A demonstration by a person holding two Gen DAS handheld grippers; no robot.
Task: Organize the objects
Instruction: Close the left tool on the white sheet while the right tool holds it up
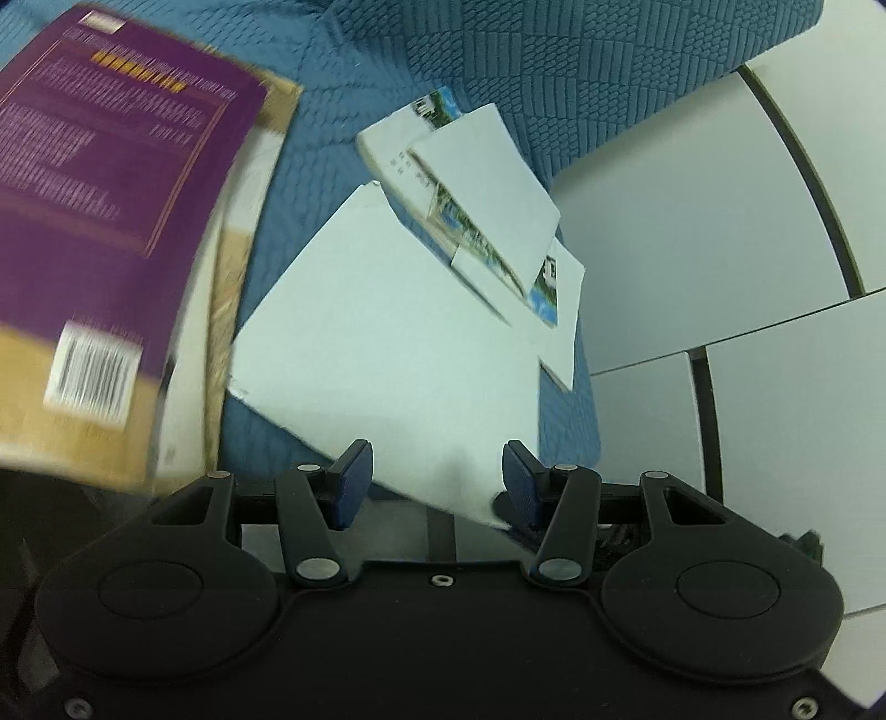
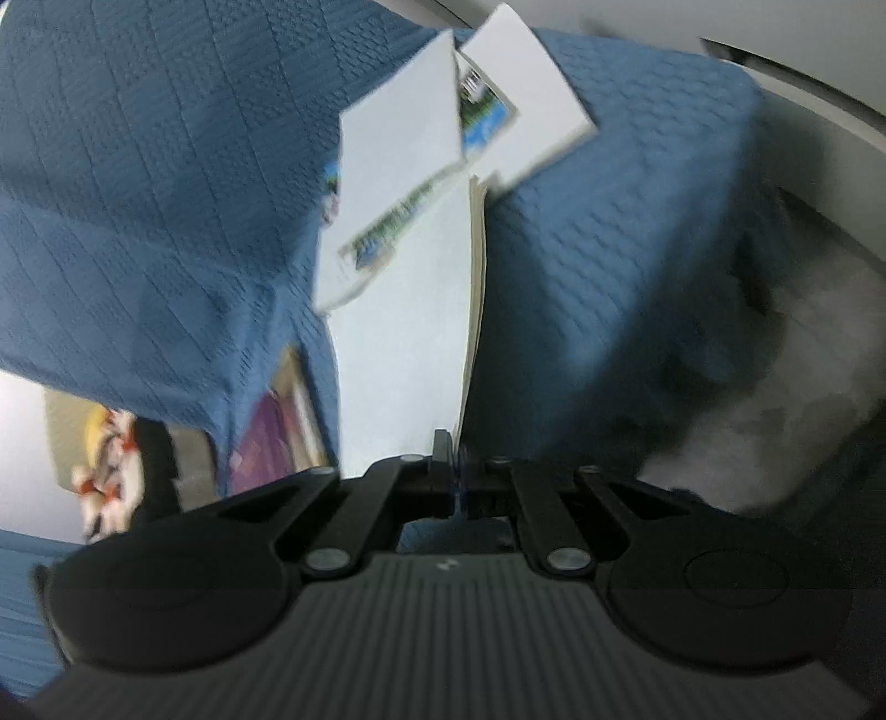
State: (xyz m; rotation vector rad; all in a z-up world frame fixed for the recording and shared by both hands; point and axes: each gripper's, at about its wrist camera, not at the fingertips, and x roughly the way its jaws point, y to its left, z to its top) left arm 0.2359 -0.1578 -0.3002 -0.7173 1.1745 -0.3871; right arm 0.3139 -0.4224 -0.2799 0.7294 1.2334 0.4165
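Left claw (image 1: 437, 476) stands wide open with nothing between its blue pads (image 1: 354, 471), poised over the near edge of the large white book (image 1: 387, 343), which lies flat on the blue quilted cover (image 1: 498, 50). Left of that white book a purple-backed book (image 1: 94, 205) lies blurred; beyond the white book sit smaller picture booklets (image 1: 476, 199). Right claw (image 2: 455, 471) is closed on the white book's (image 2: 404, 332) near edge, pages (image 2: 475, 288) edge-on.
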